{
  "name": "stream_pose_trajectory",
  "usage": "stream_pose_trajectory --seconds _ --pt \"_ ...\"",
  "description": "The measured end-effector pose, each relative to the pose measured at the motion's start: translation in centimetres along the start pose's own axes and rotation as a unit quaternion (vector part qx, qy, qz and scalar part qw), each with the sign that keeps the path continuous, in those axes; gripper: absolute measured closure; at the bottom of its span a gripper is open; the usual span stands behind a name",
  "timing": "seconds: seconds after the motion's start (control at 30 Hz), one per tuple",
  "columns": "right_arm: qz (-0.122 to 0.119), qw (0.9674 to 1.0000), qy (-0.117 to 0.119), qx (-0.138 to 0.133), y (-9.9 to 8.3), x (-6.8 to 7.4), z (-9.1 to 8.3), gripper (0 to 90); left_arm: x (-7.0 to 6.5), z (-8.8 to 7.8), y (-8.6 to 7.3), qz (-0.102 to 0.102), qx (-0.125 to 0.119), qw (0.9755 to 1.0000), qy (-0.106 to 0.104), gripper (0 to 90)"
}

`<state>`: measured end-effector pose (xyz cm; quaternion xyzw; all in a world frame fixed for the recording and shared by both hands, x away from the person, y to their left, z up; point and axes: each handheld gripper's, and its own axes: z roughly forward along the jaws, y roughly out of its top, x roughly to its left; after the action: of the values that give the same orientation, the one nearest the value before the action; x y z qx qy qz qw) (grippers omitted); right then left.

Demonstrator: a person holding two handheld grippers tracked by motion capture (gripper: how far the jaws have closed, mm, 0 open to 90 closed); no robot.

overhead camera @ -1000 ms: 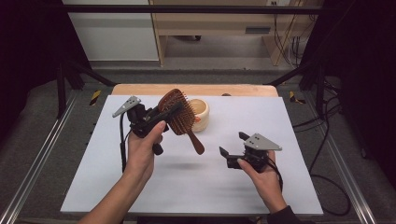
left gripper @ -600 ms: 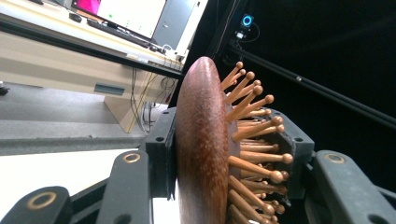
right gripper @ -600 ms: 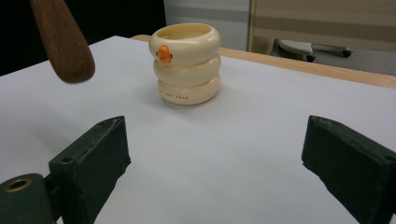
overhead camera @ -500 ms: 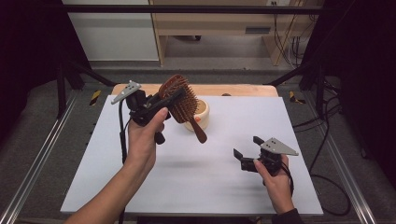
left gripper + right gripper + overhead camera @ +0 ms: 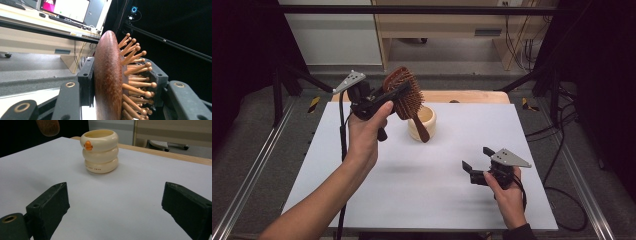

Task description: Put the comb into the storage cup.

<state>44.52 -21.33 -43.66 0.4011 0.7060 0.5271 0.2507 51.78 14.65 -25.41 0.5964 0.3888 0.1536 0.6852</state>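
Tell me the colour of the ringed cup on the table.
Cream cup with an orange spot; right gripper view.

Overhead light, bright sheet, dark surrounds; slight blur, soft shadows, bg defocused.

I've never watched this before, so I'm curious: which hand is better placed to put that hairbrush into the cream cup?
Probably the left. The left gripper is shut on the hairbrush and holds it raised beside the cup, handle pointing down. The right gripper is open, low over the table and farther from the cup.
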Motion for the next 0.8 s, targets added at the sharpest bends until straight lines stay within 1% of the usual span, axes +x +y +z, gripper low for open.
stream_pose_trajectory --seconds 0.27,0.33,0.5,0.57,0.63,0.67,0.8 --pt "0.002 1.0 -0.001 0.0 0.0 -0.1 0.0 7.7 0.0 0.2 0.6 -0.009 -0.004 0.9999 0.003 50.7" --pt "0.0 1.0 -0.001 0.001 -0.1 0.0 0.0 7.7 0.1 0.3 0.7 -0.009 -0.001 1.0 0.004 50.7" --pt "0.0 1.0 0.0 0.001 -0.1 -0.1 0.0 7.7 0.3 0.3 0.9 -0.011 -0.005 0.9999 0.008 50.6" --pt "-0.002 1.0 0.0 0.001 -0.1 -0.1 0.0 7.7 0.3 0.4 0.9 -0.01 -0.005 0.9999 0.008 50.6" --pt "-0.001 1.0 0.001 0.001 -0.2 -0.2 0.0 7.7 0.2 0.7 0.8 0.001 0.001 1.0 0.006 50.6" --pt "-0.001 1.0 0.001 0.002 -0.2 -0.2 0.0 7.7 0.1 0.9 0.7 0.003 0.005 1.0 0.006 50.6" --pt "0.0 1.0 0.003 0.003 -0.2 -0.3 0.1 7.7 -0.1 1.4 0.5 -0.001 0.009 1.0 0.002 50.6"
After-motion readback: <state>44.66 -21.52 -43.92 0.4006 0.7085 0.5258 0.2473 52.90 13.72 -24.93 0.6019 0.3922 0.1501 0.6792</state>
